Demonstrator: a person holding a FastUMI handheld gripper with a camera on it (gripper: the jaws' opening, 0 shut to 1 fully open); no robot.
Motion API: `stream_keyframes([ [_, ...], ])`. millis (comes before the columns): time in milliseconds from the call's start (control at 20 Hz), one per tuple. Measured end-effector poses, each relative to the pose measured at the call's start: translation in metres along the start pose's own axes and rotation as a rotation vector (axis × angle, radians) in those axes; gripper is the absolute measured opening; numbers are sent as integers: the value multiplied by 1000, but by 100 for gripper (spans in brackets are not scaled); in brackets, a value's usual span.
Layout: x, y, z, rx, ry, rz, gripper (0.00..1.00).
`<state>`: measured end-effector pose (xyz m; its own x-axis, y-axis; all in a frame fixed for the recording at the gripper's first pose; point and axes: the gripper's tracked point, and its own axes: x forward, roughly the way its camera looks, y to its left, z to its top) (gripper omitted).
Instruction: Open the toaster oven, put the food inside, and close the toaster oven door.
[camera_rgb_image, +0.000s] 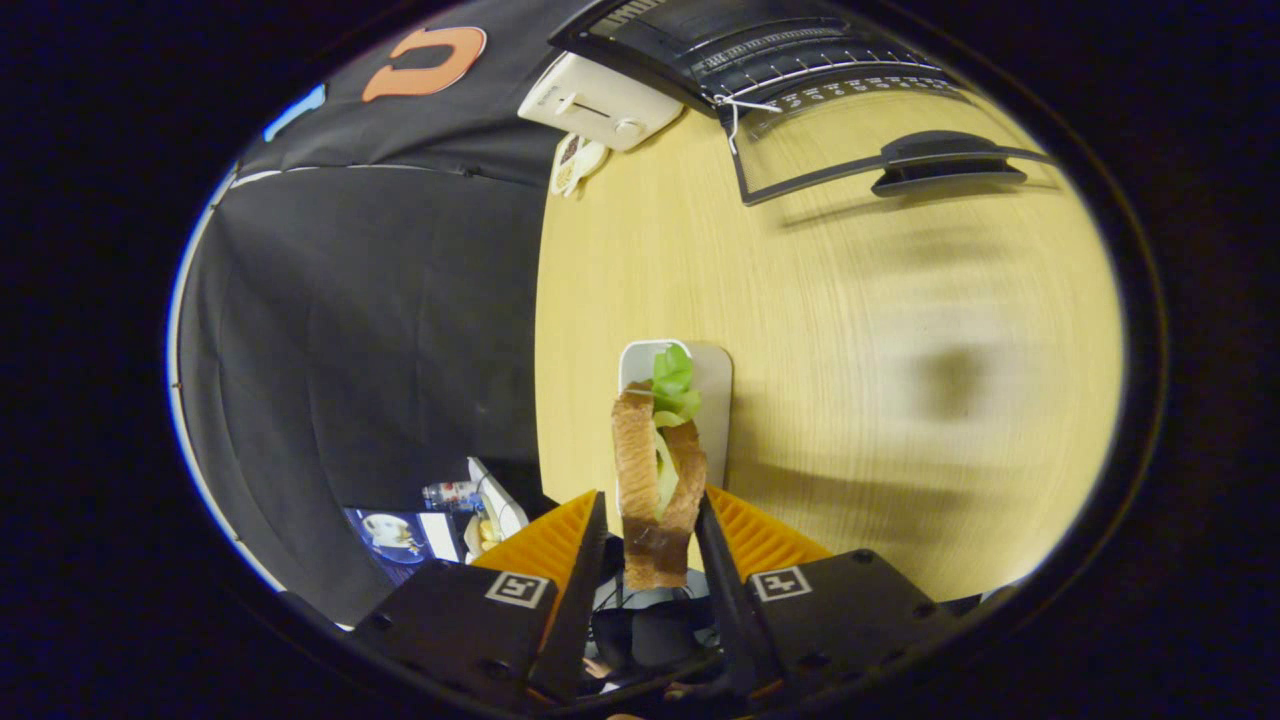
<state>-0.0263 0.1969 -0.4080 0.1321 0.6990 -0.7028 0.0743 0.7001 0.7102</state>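
Sandwich (655, 480): toasted bread with green lettuce poking out the top, standing on edge between the fingers, lifted over the table.
Gripper (652, 525): clenched on the sandwich, one finger pressing each bread face.
White tray (712, 400): on the wooden table (850, 350) just beyond the sandwich, at 12 o'clock from the fingers.
White appliance (598, 100): far table edge, about 11 o'clock.
Toaster oven (800, 90): about 1 o'clock, far end of the table, its glass door (880, 150) dropped open, dark handle toward us.

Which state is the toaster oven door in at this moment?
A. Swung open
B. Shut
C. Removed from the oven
A: the toaster oven door is swung open with its handle out over the table, while the tool is shut on the sandwich.
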Motion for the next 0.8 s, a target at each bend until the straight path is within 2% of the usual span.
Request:
stream_keyframes([
  [150, -3, 3, 3, -27, -8, -8, 42],
  [250, -13, 8, 5, -42, -12, -1, 37],
  [450, -41, 34, 7, -35, -37, 55, 33],
  [600, -77, 57, 16, -1, -79, 131, 32],
  [800, -132, 67, 50, 38, -221, 198, 32],
])
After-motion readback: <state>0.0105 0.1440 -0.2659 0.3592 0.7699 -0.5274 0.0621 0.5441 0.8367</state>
